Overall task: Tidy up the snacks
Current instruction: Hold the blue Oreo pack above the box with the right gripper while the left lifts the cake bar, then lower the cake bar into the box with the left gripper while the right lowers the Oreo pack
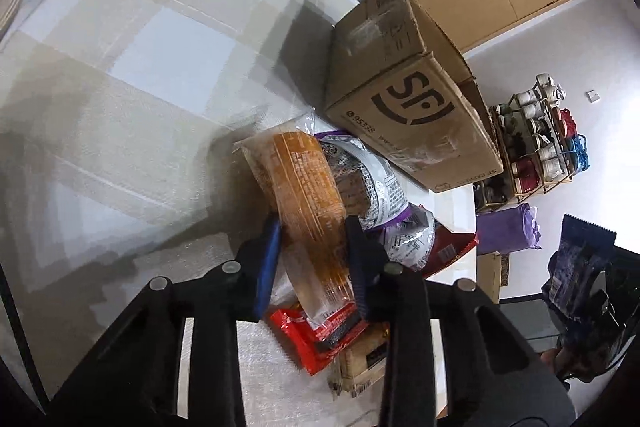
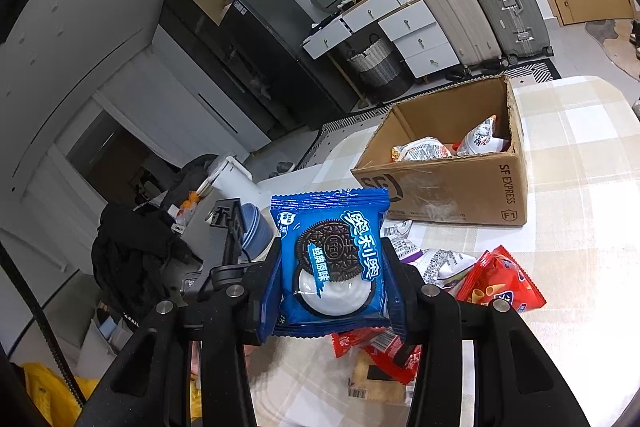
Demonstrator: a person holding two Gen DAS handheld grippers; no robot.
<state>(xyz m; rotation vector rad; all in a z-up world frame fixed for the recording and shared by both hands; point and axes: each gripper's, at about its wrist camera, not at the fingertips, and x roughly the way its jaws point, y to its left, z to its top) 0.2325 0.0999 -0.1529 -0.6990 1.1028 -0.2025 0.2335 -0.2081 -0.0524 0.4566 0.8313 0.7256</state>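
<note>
While the left tongs (image 1: 312, 247) clench an orange snack pack (image 1: 308, 195) at lower centre of the left view, it lies atop the snack pile (image 1: 384, 211) on the checked surface (image 1: 120, 75). Right tongs (image 2: 332, 267) grasp an upright blue Oreo packet (image 2: 332, 259), centre of the right view. Beyond, upper right, the open cardboard box (image 2: 452, 187) holds several packets (image 2: 424, 149).
</note>
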